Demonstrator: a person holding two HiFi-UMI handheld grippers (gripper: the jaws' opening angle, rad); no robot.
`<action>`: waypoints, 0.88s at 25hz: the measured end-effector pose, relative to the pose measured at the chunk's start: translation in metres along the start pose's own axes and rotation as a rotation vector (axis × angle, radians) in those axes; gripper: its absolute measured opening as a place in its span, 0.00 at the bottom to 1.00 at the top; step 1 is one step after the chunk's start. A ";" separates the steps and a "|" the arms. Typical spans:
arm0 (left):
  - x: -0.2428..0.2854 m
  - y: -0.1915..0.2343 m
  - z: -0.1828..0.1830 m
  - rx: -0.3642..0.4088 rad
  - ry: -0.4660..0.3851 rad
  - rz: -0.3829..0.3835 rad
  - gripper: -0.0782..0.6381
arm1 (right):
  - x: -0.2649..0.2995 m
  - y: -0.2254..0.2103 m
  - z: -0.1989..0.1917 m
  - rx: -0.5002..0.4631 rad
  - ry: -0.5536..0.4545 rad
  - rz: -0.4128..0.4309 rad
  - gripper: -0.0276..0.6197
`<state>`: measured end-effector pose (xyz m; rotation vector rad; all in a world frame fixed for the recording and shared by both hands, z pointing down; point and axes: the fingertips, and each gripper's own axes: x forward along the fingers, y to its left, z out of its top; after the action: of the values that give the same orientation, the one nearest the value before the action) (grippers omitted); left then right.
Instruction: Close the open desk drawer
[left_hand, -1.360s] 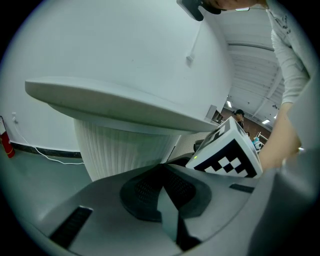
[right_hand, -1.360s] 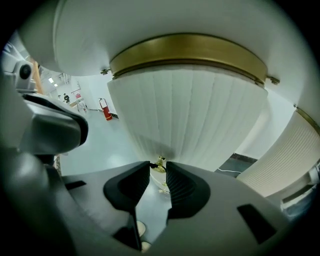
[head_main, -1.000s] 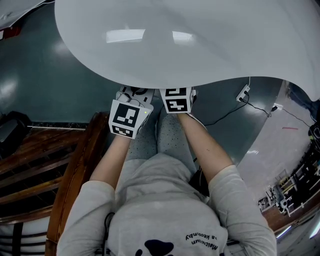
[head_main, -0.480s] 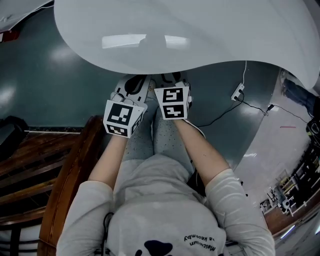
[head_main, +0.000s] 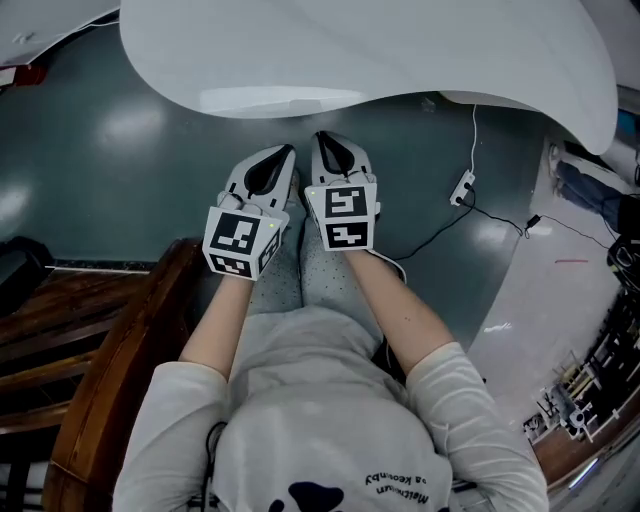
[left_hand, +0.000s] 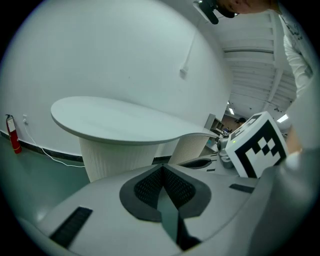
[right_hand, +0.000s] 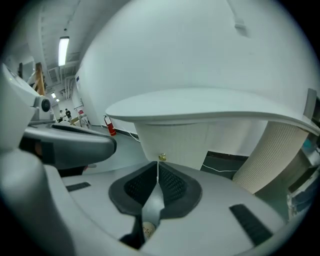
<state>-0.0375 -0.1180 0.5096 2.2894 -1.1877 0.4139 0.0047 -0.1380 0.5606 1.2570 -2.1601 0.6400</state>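
Where ribbed desk pedestal (right_hand: 175, 142) curves, small brass knob (right_hand: 162, 157) juts outward

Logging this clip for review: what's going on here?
A person holds tongs in each hand, both pointed at a white desk. The left tongs are shut and empty. The right tongs have just closed on nothing; they aim at a small brass knob on the desk's ribbed base, clear of it. No drawer stands open in view, so the closing looks done.
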 end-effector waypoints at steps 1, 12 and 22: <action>-0.005 -0.007 0.004 0.000 -0.010 0.002 0.12 | -0.010 -0.001 0.004 -0.002 -0.015 -0.002 0.08; -0.067 -0.091 0.103 0.030 -0.214 0.043 0.12 | -0.131 -0.010 0.086 -0.104 -0.218 0.007 0.07; -0.124 -0.140 0.164 0.101 -0.334 0.037 0.12 | -0.217 0.004 0.150 -0.142 -0.377 0.000 0.07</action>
<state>0.0122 -0.0641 0.2719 2.4955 -1.3976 0.1070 0.0566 -0.0978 0.3053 1.3873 -2.4566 0.2555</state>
